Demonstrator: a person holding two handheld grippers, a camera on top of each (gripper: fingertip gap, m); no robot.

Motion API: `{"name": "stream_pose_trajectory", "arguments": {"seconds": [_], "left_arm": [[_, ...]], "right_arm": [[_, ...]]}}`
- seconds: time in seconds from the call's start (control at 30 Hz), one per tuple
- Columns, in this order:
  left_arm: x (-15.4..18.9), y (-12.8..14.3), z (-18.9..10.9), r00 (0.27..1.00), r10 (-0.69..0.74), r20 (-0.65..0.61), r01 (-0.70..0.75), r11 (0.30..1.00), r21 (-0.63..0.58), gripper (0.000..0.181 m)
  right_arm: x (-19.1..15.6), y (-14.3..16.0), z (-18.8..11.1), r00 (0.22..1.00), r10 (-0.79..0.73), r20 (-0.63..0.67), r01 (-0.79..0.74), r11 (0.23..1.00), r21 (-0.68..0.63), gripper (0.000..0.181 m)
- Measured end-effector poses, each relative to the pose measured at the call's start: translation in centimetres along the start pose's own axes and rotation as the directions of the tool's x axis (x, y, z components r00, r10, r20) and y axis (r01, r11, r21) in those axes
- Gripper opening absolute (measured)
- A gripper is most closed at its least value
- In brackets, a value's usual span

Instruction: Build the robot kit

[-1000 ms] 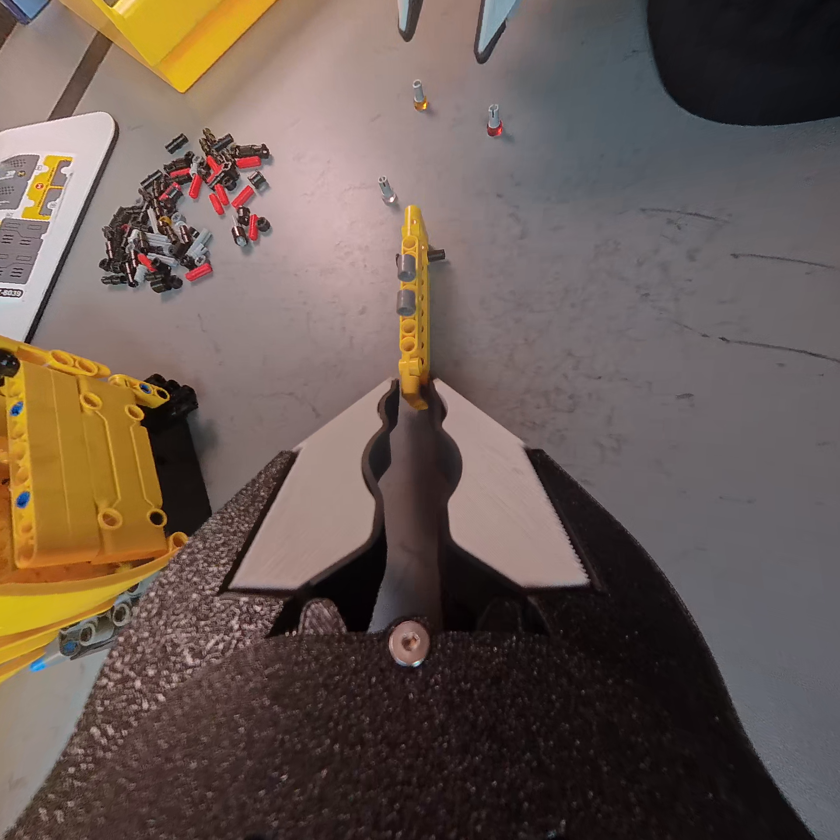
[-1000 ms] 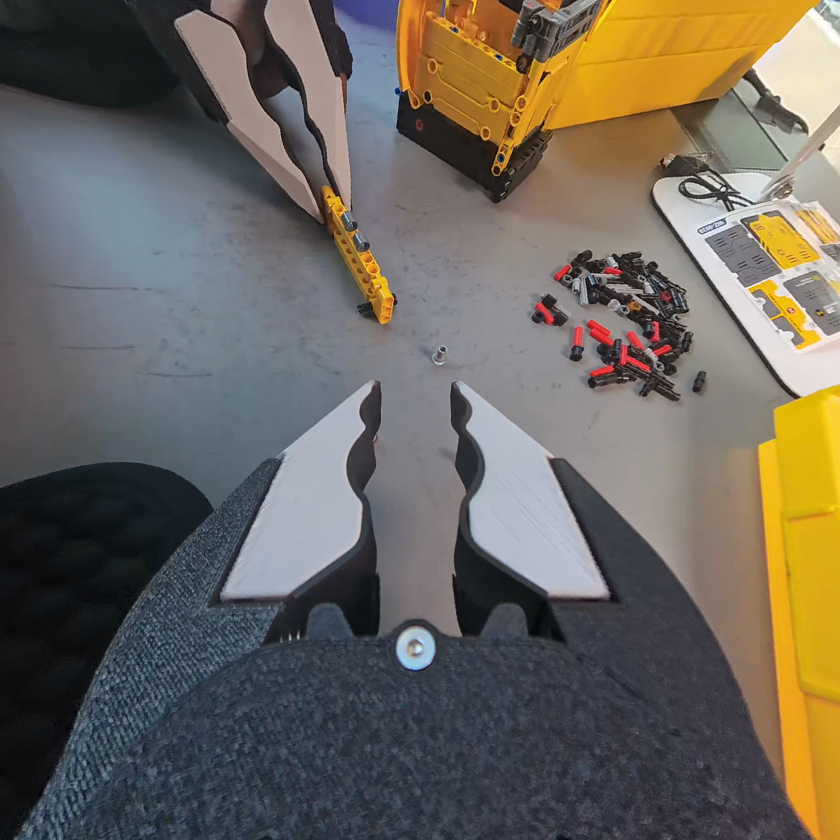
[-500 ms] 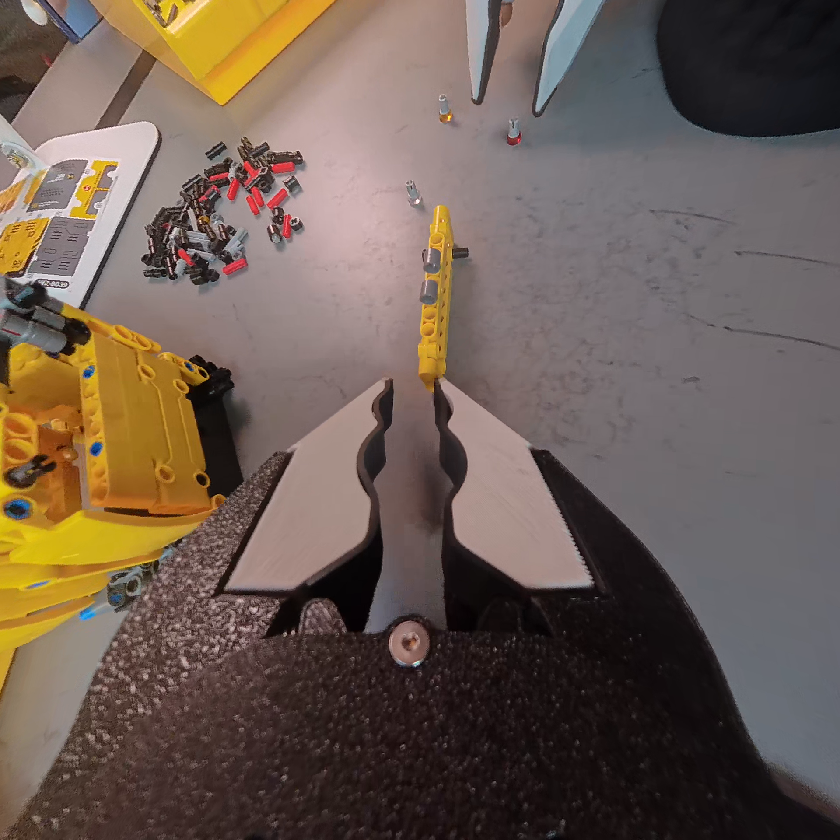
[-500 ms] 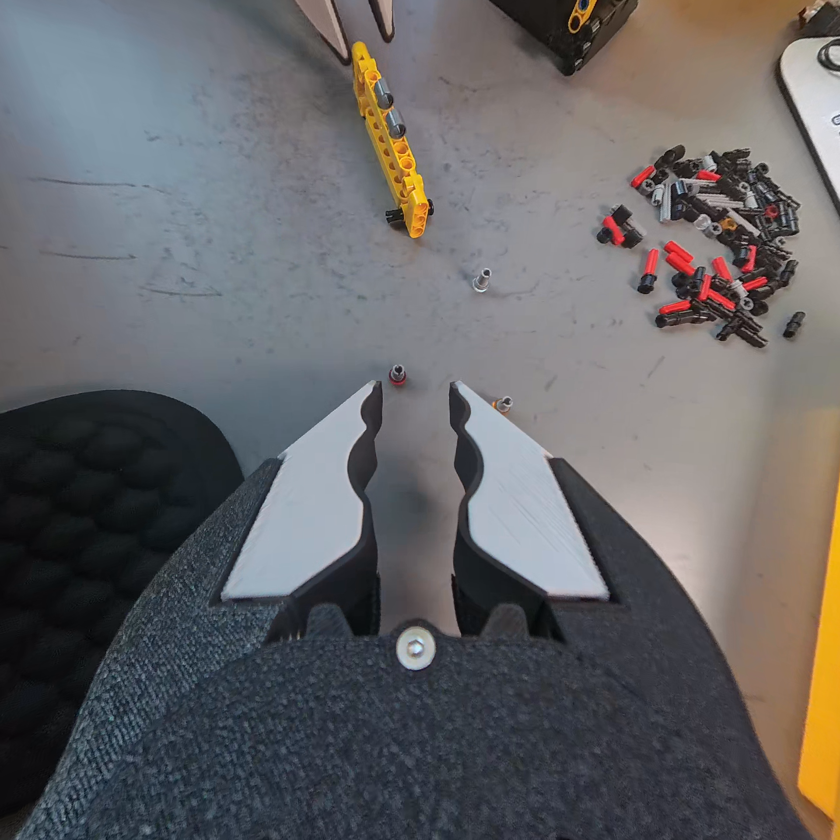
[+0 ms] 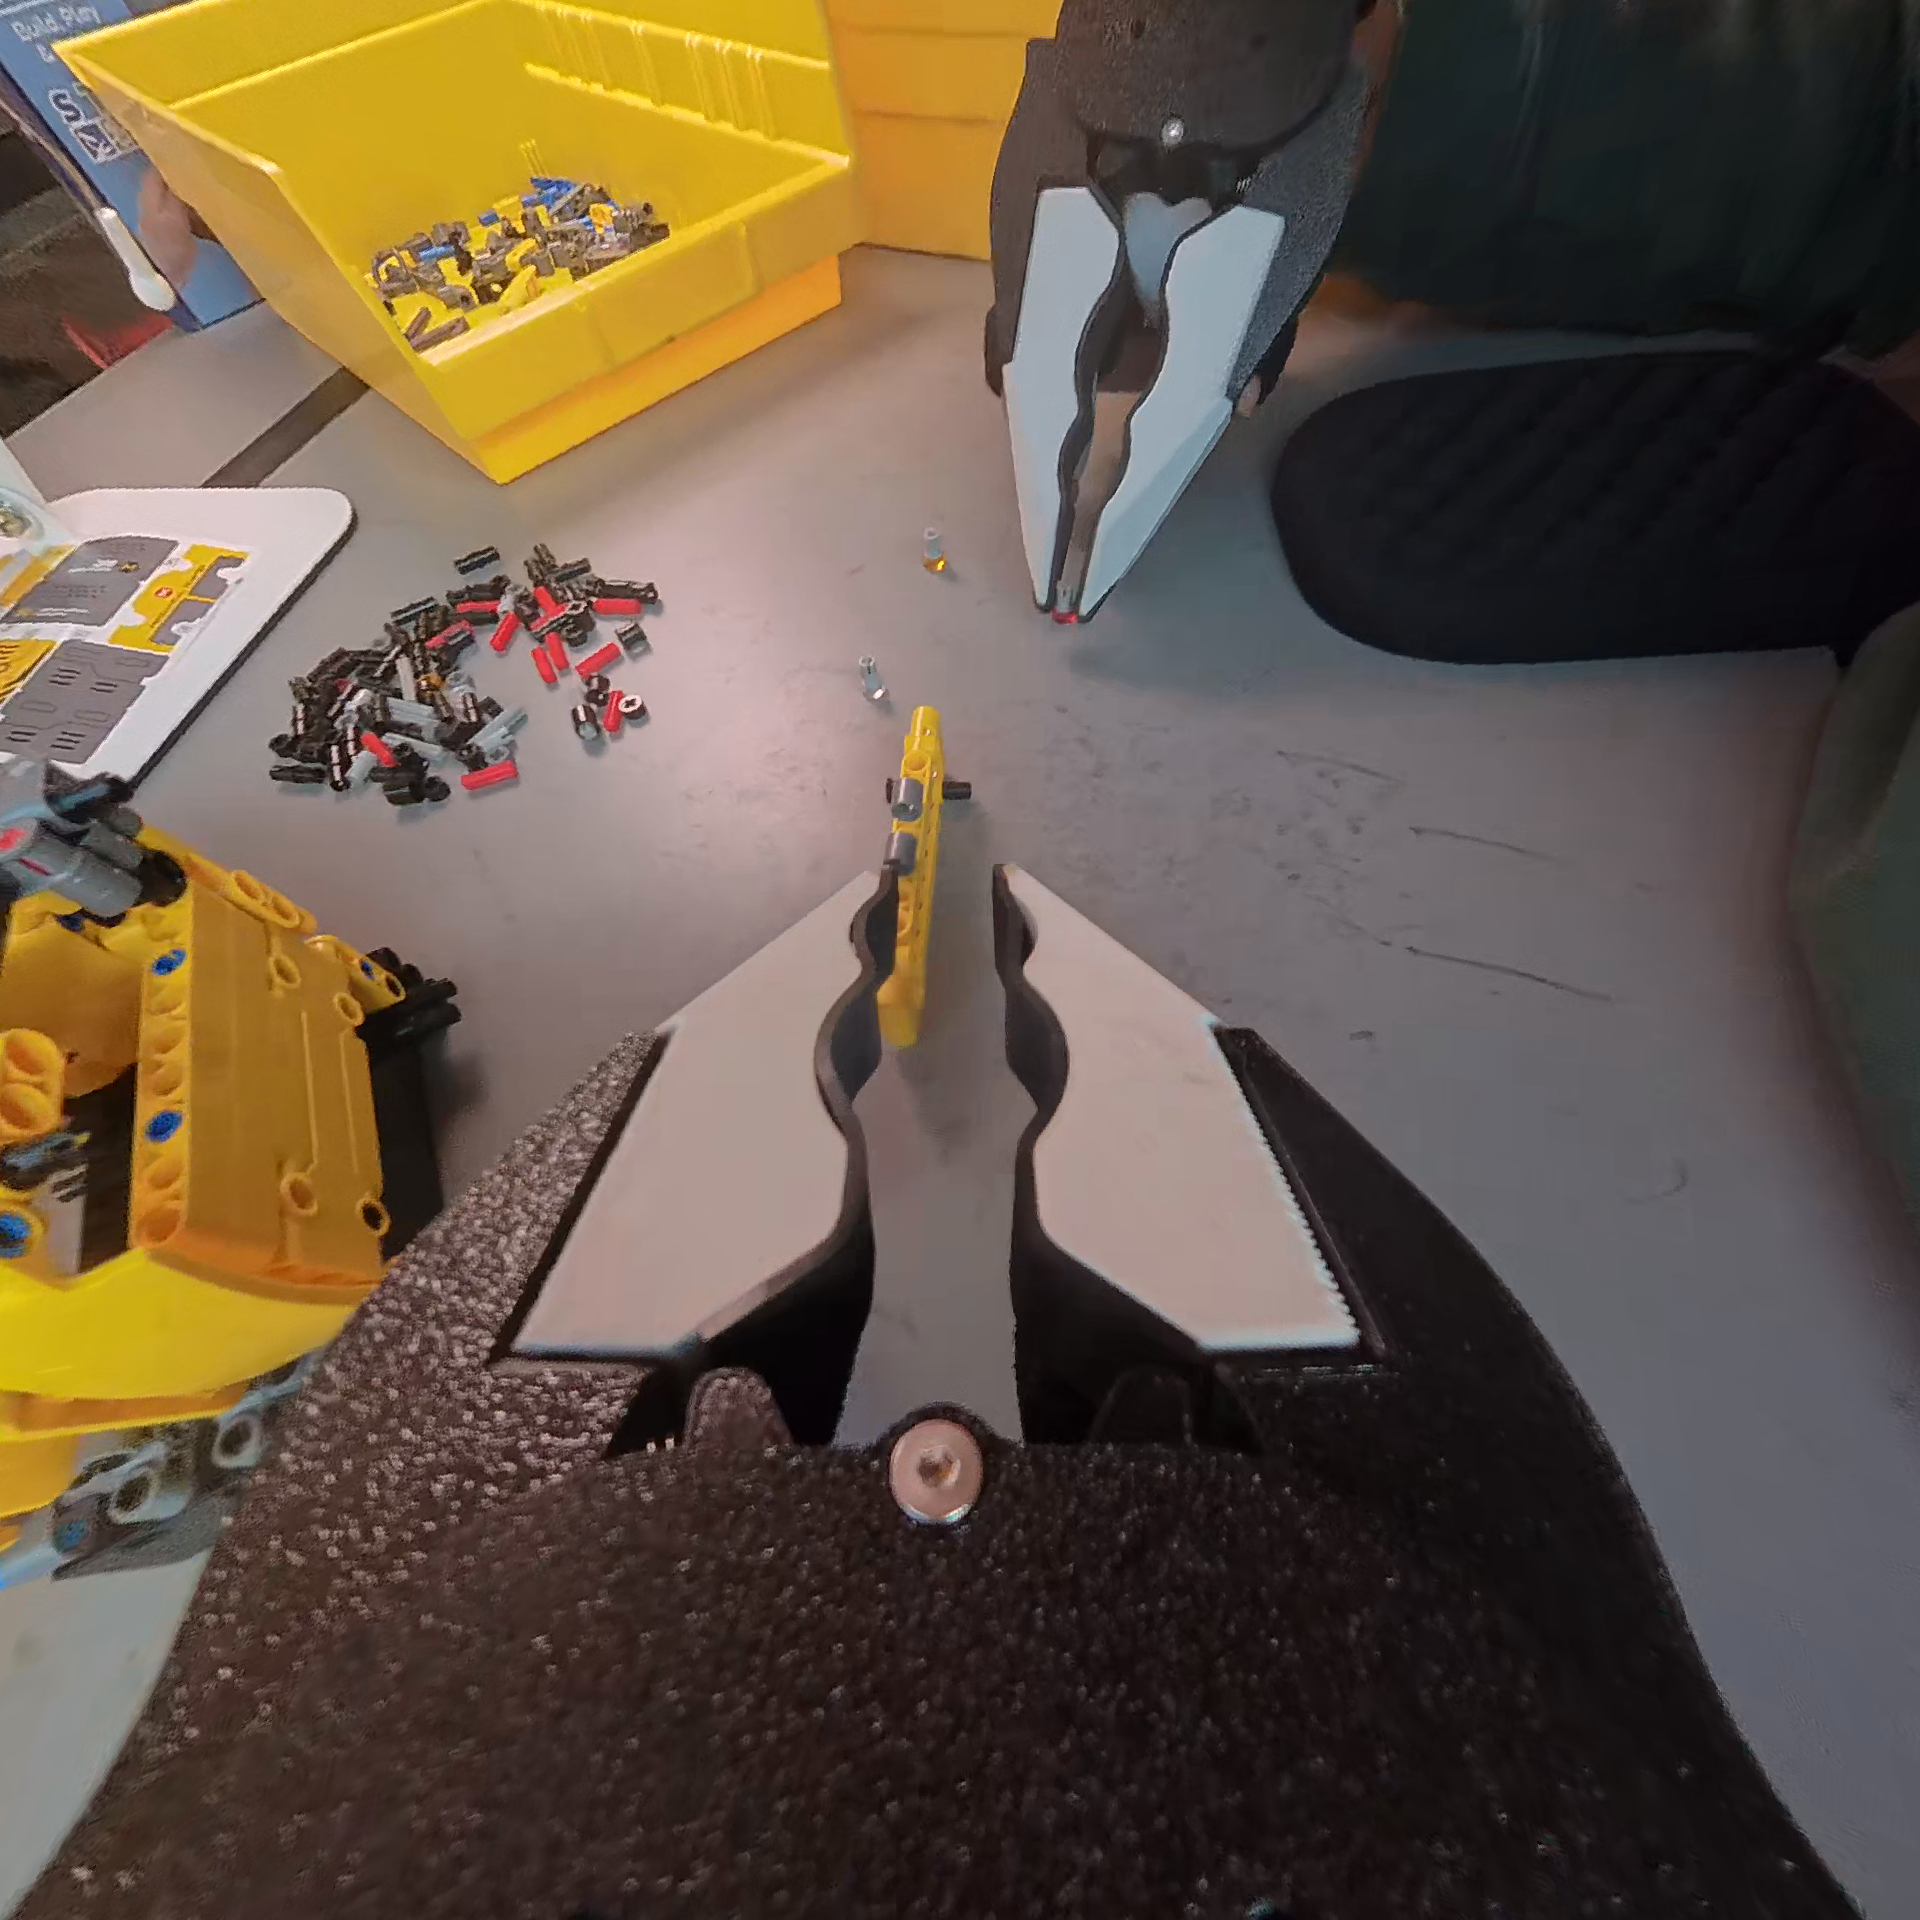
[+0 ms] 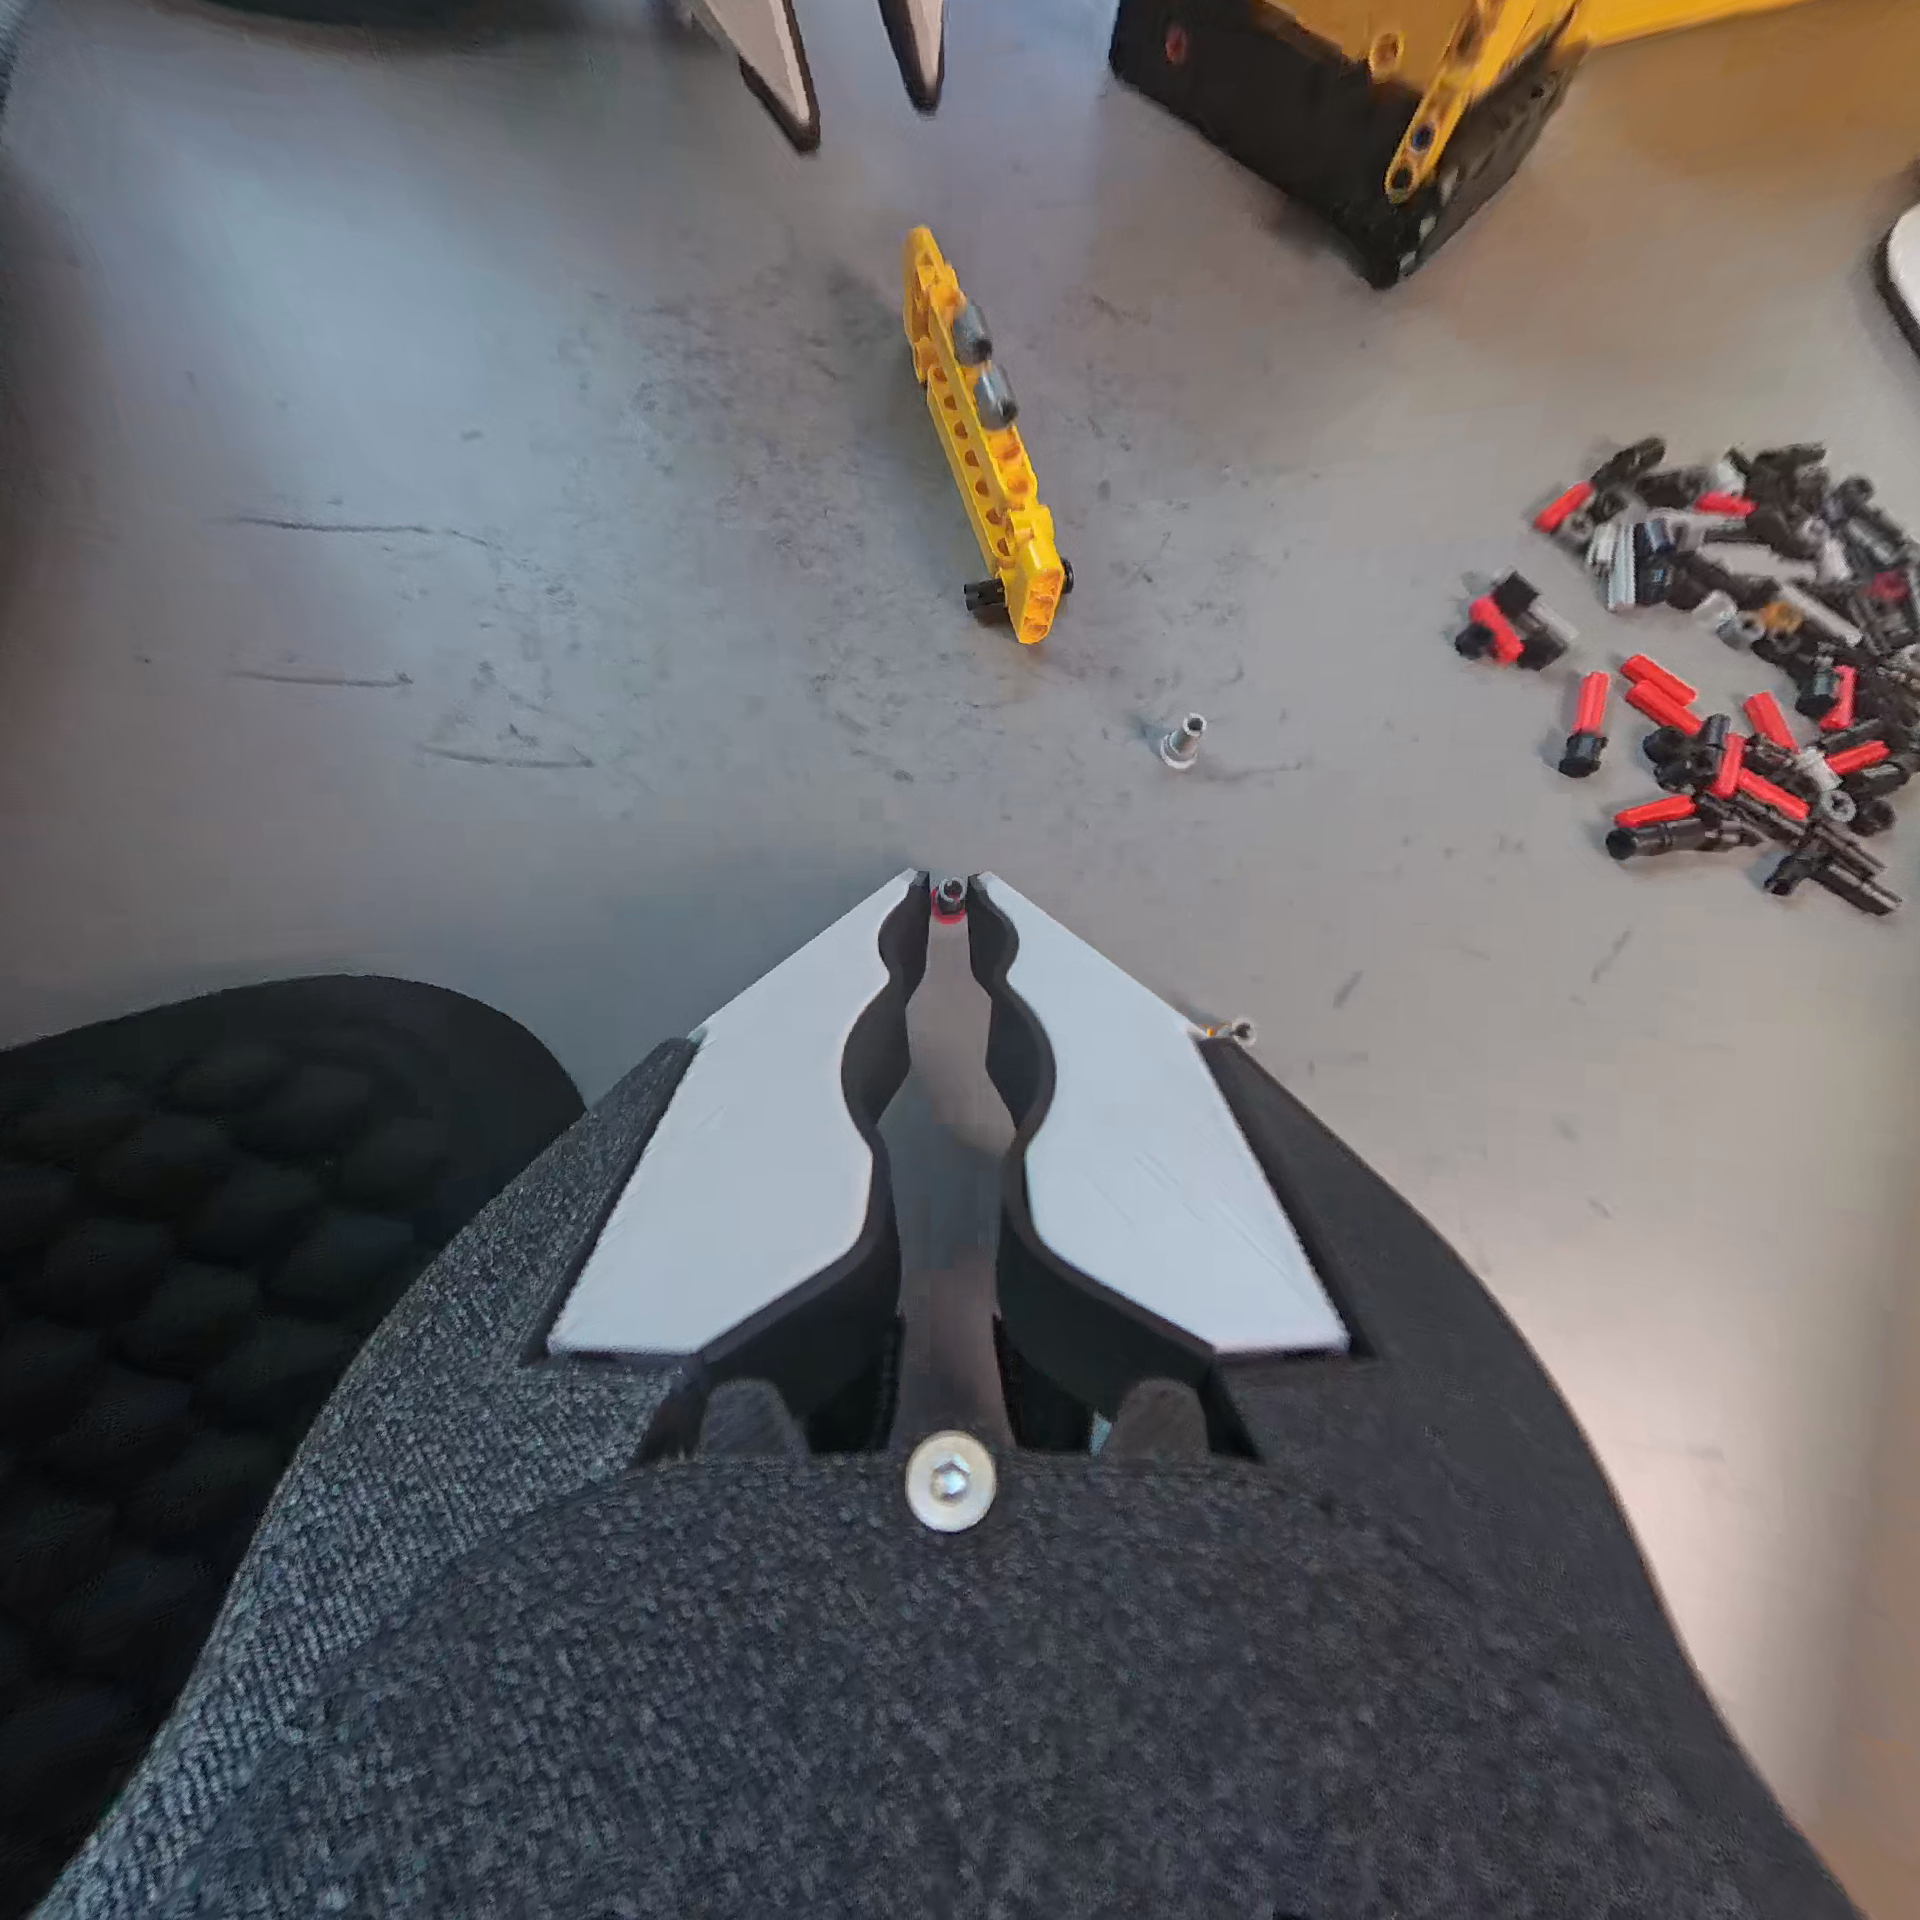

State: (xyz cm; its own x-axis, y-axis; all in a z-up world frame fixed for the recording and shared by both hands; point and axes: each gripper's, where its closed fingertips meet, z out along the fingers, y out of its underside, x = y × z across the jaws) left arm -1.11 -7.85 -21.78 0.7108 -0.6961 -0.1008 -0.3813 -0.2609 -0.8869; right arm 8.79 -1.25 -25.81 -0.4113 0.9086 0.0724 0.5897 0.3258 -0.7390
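Left wrist view: my left gripper (image 5: 940, 883) stands with its jaws apart over the grey table (image 5: 1299, 935), holding nothing. The yellow beam (image 5: 914, 883) lies on the table between the fingertips, its near end inside the gap, closer to the left finger; I cannot tell whether it touches that finger. Two grey pins and a black pin sit in the beam. Left of my gripper stands the yellow and black model (image 5: 208, 1122). Past the beam lie a loose grey pin (image 5: 871, 677) and, farther left, a pile of black, red and grey pins (image 5: 468, 675). Beyond those, an orange-tipped pin (image 5: 933, 549) stands near my right gripper (image 5: 1062, 613). A yellow bin (image 5: 499, 208) holding small parts stands at the far left.

Right wrist view: my right gripper is nearly closed, pinching a small red and grey pin (image 6: 948, 896) at the very tips, down at the table. A black cushion (image 6: 208, 1195) lies near left. The beam lies ahead, well apart.
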Motion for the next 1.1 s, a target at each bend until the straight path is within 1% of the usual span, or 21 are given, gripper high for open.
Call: {"name": "stream_pose_trajectory", "arguments": {"seconds": [0.1,0.17,0.23,0.3,0.33,0.4,0.5,0.67,0.83,0.93,1.1], "left_arm": [[1.5,-1.3,0.2,0.994,-0.065,-0.090,0.070,0.996,0.059,0.017],[2.8,-1.9,0.3,0.979,-0.103,-0.178,0.117,0.990,0.074,0.018],[4.3,-1.9,0.4,0.953,-0.129,-0.272,0.149,0.987,0.053,0.018],[5.9,-1.5,0.4,0.925,-0.137,-0.354,0.151,0.988,0.013,0.018],[6.4,-1.2,0.5,0.918,-0.134,-0.373,0.141,0.990,-0.009,0.018],[6.6,-0.9,0.9,0.927,-0.115,-0.357,0.113,0.993,-0.025,0.019],[6.6,-1.7,1.2,0.934,-0.116,-0.338,0.126,0.992,0.008,0.020],[6.2,-2.7,1.6,0.939,-0.135,-0.316,0.159,0.986,0.052,0.017],[6.9,-2.6,1.9,0.943,-0.097,-0.318,0.116,0.992,0.042,0.011],[7.1,-2.7,2.0,0.939,-0.101,-0.328,0.122,0.991,0.046,0.006],[6.8,-2.6,2.2,0.937,-0.126,-0.327,0.144,0.989,0.030,0.007]], "right_arm": [[-0.2,-3.9,-0.9,0.999,-0.025,-0.033,0.031,0.979,0.203,0.007],[-0.4,-5.7,-1.4,0.996,-0.053,-0.069,0.071,0.953,0.295,0.007],[-1.1,-6.6,-1.3,0.993,-0.081,-0.085,0.106,0.935,0.337,0.007],[-1.9,-7.2,-0.9,0.990,-0.112,-0.091,0.137,0.924,0.356,0.007],[-2.4,-7.4,-0.7,0.988,-0.126,-0.091,0.151,0.919,0.365,0.007],[-3.3,-7.9,-0.2,0.983,-0.159,-0.093,0.182,0.910,0.373,0.007],[-4.5,-8.4,0.5,0.971,-0.210,-0.112,0.237,0.900,0.366,0.007],[-5.8,-8.8,1.4,0.972,-0.218,-0.083,0.233,0.898,0.374,0.007],[-6.2,-8.9,1.5,0.971,-0.229,-0.064,0.236,0.895,0.378,0.007],[-6.2,-8.8,1.6,0.969,-0.238,-0.068,0.246,0.895,0.373,0.007],[-6.2,-8.9,1.7,0.964,-0.249,-0.090,0.265,0.893,0.365,0.007]]}}
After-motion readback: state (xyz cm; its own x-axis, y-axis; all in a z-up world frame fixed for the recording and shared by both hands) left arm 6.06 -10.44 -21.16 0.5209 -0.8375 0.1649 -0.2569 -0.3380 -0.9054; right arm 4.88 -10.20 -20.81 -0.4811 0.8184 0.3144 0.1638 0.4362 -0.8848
